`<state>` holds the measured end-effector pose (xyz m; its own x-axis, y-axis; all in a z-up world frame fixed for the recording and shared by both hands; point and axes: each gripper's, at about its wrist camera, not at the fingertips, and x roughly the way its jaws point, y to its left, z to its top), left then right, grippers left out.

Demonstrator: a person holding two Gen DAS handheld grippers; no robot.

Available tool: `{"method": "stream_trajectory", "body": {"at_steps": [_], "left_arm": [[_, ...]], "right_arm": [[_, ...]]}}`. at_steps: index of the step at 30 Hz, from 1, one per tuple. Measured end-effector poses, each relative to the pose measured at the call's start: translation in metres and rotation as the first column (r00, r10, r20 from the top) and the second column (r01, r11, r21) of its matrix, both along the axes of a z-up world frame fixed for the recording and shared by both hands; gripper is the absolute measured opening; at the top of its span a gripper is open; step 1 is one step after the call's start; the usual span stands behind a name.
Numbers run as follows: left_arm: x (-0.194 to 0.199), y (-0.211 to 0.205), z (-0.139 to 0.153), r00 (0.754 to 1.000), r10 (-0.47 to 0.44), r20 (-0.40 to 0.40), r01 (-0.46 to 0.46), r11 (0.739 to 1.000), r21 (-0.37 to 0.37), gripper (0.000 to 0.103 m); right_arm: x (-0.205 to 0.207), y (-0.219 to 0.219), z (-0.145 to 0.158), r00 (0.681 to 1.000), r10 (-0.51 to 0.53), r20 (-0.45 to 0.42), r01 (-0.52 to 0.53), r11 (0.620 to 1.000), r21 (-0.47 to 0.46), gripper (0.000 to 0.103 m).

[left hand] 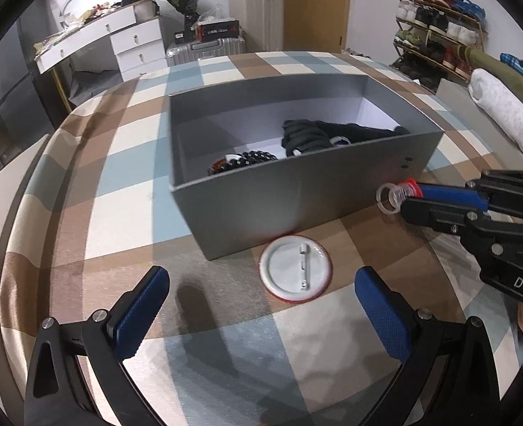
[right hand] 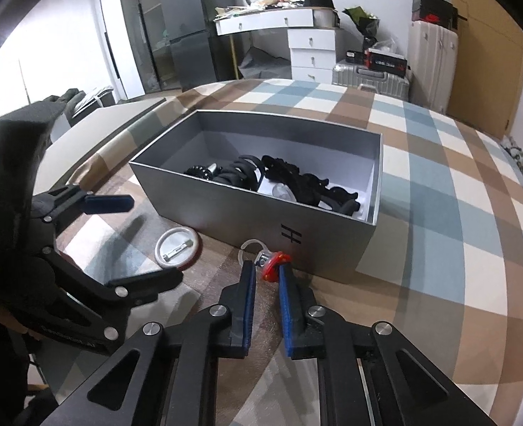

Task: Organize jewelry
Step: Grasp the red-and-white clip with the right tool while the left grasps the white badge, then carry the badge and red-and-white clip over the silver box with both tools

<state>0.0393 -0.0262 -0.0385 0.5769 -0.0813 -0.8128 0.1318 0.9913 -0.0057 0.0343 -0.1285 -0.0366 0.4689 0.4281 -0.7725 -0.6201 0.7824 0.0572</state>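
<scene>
A grey open box (left hand: 297,191) (right hand: 332,234) stands on the checked tablecloth and holds black hair ties and bead bracelets (left hand: 307,135) (right hand: 286,177). A round white pin badge with a red rim (left hand: 296,271) (right hand: 178,248) lies face down in front of the box. My left gripper (left hand: 261,284) (right hand: 133,238) is open and empty, its fingers on either side of the badge, just short of it. My right gripper (right hand: 267,269) (left hand: 409,195) is shut on a small red charm with a clear ring (right hand: 274,261) (left hand: 398,195), held close to the box's front wall.
The checked tablecloth (right hand: 439,213) covers the whole surface around the box. Behind it stand a white desk with drawers (right hand: 297,35), suitcases (right hand: 371,78) and a shoe rack (left hand: 435,28). A grey rolled cloth (left hand: 503,117) lies at the right edge.
</scene>
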Motion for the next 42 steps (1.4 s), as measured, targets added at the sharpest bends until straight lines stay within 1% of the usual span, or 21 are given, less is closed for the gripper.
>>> {"method": "stream_trajectory", "body": {"at_steps": [1,2,4,6,8,9,10,11,12,16,18,22,26,32,34,38,42], "left_arm": [[0.000,-0.001,-0.001,1.000,-0.006,-0.002,0.006,1.000,-0.001,0.100],[-0.001,-0.003,-0.001,1.000,-0.014,-0.004,0.014,1.000,-0.003,0.095],[-0.001,-0.005,-0.003,1.000,-0.026,-0.015,0.026,1.000,-0.005,0.088],[-0.003,-0.006,-0.002,0.999,-0.038,-0.005,0.038,0.999,-0.007,0.084],[-0.004,-0.006,0.001,0.999,-0.050,0.003,0.050,0.999,-0.009,0.071],[-0.004,-0.006,0.001,0.999,-0.050,0.006,0.050,0.999,-0.010,0.067],[-0.005,-0.005,0.002,0.999,-0.050,0.013,0.051,0.999,-0.011,0.057],[-0.005,-0.004,0.002,0.998,-0.052,0.018,0.052,0.999,-0.013,0.042],[-0.005,-0.004,0.004,0.998,-0.055,0.025,0.055,0.998,-0.016,0.037],[-0.005,-0.002,0.005,0.997,-0.069,0.022,0.070,0.996,-0.057,0.037],[-0.004,-0.004,0.005,0.997,-0.067,0.027,0.068,0.997,-0.045,0.037],[-0.006,-0.006,0.009,0.996,-0.077,0.043,0.079,0.996,-0.048,0.037],[-0.011,-0.006,0.018,0.991,-0.105,0.086,0.111,0.992,-0.062,0.037],[-0.019,-0.002,0.038,0.981,-0.104,0.162,0.116,0.991,-0.066,0.037],[-0.020,-0.001,0.041,0.980,-0.099,0.173,0.111,0.992,-0.058,0.037],[-0.020,0.006,0.050,0.975,-0.071,0.212,0.088,0.994,-0.072,0.037],[-0.020,0.009,0.056,0.970,-0.054,0.238,0.076,0.994,-0.084,0.037]], "right_arm": [[0.000,0.000,0.001,1.000,0.002,0.002,-0.002,1.000,0.001,0.012],[-0.001,0.000,0.001,1.000,0.006,0.001,-0.006,1.000,0.004,0.012],[-0.002,-0.001,0.002,1.000,0.008,0.002,-0.008,1.000,0.011,0.012],[-0.002,-0.002,0.004,1.000,0.008,0.001,-0.008,1.000,0.019,0.012],[-0.002,-0.002,0.006,1.000,0.007,0.005,-0.007,1.000,0.021,0.012],[-0.002,-0.002,0.006,1.000,0.008,0.005,-0.008,1.000,0.023,0.012],[-0.002,-0.002,0.007,1.000,0.008,0.005,-0.008,1.000,0.025,0.012],[-0.003,-0.002,0.007,1.000,0.008,0.006,-0.008,1.000,0.025,0.012],[-0.004,-0.002,0.008,1.000,0.009,0.007,-0.009,1.000,0.025,0.012],[-0.005,-0.001,0.010,1.000,0.017,0.011,-0.017,0.999,0.030,0.012],[-0.005,-0.002,0.011,1.000,0.017,0.014,-0.018,0.999,0.032,0.012],[-0.005,-0.004,0.015,1.000,0.020,0.019,-0.021,0.999,0.050,0.012],[-0.007,-0.006,0.020,0.999,0.020,0.025,-0.021,0.997,0.069,0.012],[-0.010,-0.005,0.027,0.999,0.022,0.046,-0.026,0.996,0.085,0.012],[-0.011,-0.005,0.029,0.998,0.021,0.053,-0.026,0.996,0.091,0.012],[-0.013,-0.005,0.035,0.997,0.020,0.069,-0.027,0.994,0.103,0.012],[-0.016,-0.010,0.044,0.994,0.002,0.109,-0.017,0.990,0.141,0.012]]}}
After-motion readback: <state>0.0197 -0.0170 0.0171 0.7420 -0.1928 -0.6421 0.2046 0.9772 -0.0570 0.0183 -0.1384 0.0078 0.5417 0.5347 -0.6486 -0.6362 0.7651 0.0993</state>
